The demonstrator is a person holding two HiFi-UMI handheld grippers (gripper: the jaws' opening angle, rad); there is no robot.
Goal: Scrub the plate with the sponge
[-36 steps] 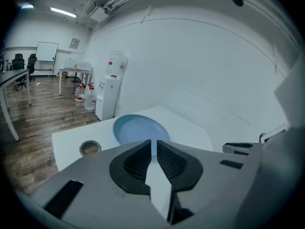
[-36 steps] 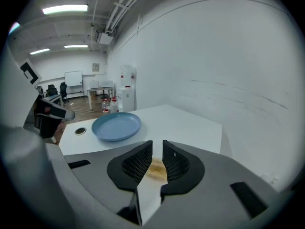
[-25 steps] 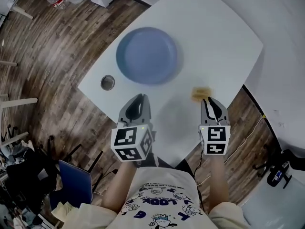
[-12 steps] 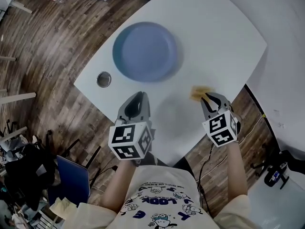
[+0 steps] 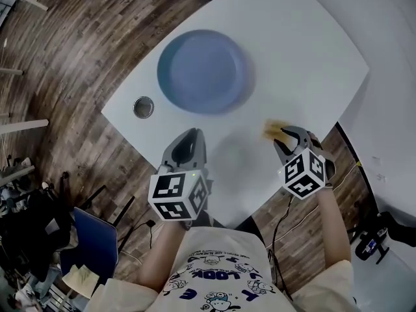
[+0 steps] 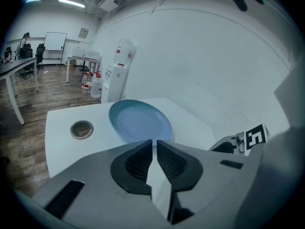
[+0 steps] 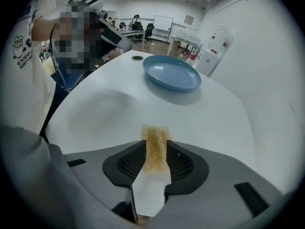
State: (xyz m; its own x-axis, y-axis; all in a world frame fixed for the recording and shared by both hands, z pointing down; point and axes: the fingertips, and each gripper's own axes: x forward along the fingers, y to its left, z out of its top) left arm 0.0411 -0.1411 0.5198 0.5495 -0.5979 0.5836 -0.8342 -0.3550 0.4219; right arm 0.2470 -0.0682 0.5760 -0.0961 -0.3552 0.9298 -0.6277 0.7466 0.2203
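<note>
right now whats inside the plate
Nothing: the plate shows a bare blue inside. The sponge is off it, pinched in the right gripper. Whatever lies under the plate is covered.

I wear a pale cream T-shirt with short sleeves and a dark-blue cartoon print, probably with lettering. My left hand-held gripper and right hand-held gripper are grey, with black ribbed pads and black-and-white marker cubes.

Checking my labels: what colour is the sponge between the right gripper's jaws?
Golden-brown and fuzzy. The sponge shows best in the right gripper view.
</note>
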